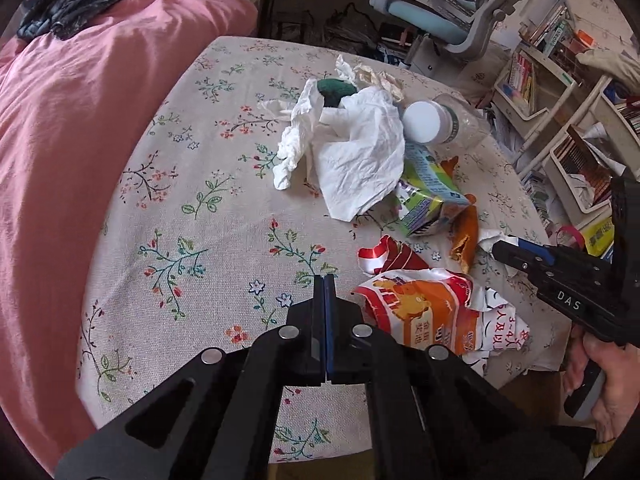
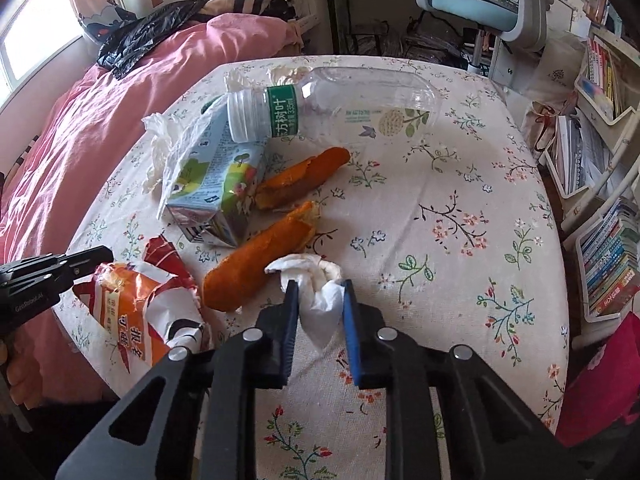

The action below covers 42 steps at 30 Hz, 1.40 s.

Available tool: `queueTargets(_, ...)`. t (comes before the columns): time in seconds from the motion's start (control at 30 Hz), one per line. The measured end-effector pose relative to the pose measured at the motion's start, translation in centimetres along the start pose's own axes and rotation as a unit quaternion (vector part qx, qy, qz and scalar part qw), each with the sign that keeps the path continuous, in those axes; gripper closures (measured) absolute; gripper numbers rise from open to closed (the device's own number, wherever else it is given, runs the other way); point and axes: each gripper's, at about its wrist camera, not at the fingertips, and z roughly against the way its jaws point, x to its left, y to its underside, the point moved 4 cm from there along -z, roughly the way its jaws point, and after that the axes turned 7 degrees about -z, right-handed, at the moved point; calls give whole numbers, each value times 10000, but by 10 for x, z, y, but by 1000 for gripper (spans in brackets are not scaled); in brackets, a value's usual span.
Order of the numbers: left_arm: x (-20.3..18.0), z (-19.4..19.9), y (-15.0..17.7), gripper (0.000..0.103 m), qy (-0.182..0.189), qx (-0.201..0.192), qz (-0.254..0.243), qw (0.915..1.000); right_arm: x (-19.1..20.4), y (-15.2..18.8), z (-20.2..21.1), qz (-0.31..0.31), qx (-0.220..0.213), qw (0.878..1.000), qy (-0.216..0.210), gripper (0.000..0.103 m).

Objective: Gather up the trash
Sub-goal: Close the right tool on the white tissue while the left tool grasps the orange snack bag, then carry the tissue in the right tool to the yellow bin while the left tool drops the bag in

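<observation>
- Left claw point(image 1: 325, 280): clenched, the two pads flat against each other with nothing between them. Tips sit low over the floral cloth of the desk point(image 1: 192, 240), just left of the orange snack wrapper point(image 1: 432, 312).
- Right claw point(image 2: 320, 286): grasping a crumpled white tissue wad point(image 2: 320, 300), pads pressed on either side of it; the wad's twisted top sticks out past the tips and a flap hangs down between the pads.
- A hand point(image 1: 612, 392) on the right claw's grip shows at the lower right of the left wrist view.
- The snack wrapper is torn and crumpled, near the desk's front edge, between the two claws.
- Two orange peel strips: the nearer peel point(image 2: 256, 264) lies just beside the held wad, whether touching I cannot tell; the farther peel point(image 2: 300, 176) lies beyond it, its end against the drink carton point(image 2: 216, 184).
- Carton is crushed and lying tilted, mid-desk, with the cap end of the bottle resting against its far edge.
- Clear plastic bottle point(image 2: 340, 104): on its side, white cap on, green label, seemingly empty.
- Large crumpled white tissues point(image 1: 352, 152): heaped left of the carton, partly covering a dark green object point(image 1: 334, 90) I cannot identify.
- Beyond the desk: pink bedding point(image 1: 80, 140) to the left with a black plastic bag point(image 2: 144, 40) on it; office chair point(image 2: 480, 4) at the far side; bookshelves point(image 2: 608, 240) to the right.
</observation>
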Motion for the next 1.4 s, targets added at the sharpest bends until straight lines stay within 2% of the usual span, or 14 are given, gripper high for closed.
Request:
queueTargets(0.13, 8, 12, -1, 103, 106, -133, 241, 9996, 6, 2, 19, -25, -205, 9997, -92, 82)
queueTargets(0.27, 11, 12, 11, 101, 603, 153, 480, 9969, 10, 8, 25, -22, -196, 9997, -120, 82)
queueTargets(0.3, 11, 12, 14, 92, 658, 192, 577, 9960, 11, 10, 22, -11, -143, 9998, -117, 82)
queueTargets(0.33, 10, 11, 16, 72, 714, 229, 661, 9950, 12, 12, 20, 21, -86, 9999, -106, 82)
queueTargets(0.4, 5, 8, 17, 46, 713, 241, 809, 9939, 15, 16, 13, 100, 52, 9999, -98, 82)
queueTargets(0.53, -11, -11, 16, 41, 885, 221, 897, 9918, 27, 25, 9, 217, 251, 9988, -361, 82)
queueTargets(0.6, -18, -15, 14, 43, 926, 112, 940, 9912, 39, 30, 7, 279, 347, 9971, -610, 82)
queueTargets(0.7, -18, -11, 12, 77, 1069, 1, 993, 9893, 53, 38, 6, 457, 379, 9965, -594, 82)
queueTargets(0.83, -1, 14, 14, 92, 1162, -210, 1200, 9857, 62, 43, 20, 324, 254, 9942, -997, 83)
queueTargets(1.03, 4, 86, 34, 93, 638, -599, 654, 9940, 92, 94, 45, 722, 374, 9896, -1187, 83)
queueTargets(1.13, 6, 105, 64, 93, 650, -466, 584, 9951, 103, 128, 49, 934, 631, 9854, -1279, 83)
queueTargets(1.27, -5, 114, 101, 93, 505, -223, 249, 9982, 116, 176, 37, 1360, 1291, 9750, -1189, 80)
queueTargets(1.33, -17, 115, 115, 93, 399, -128, 36, 9991, 117, 194, 29, 1629, 1521, 9710, -870, 58)
queueTargets(1.4, -27, 115, 128, 93, 295, -17, -161, 9994, 110, 193, 32, 1673, 1387, 9744, -581, 48)
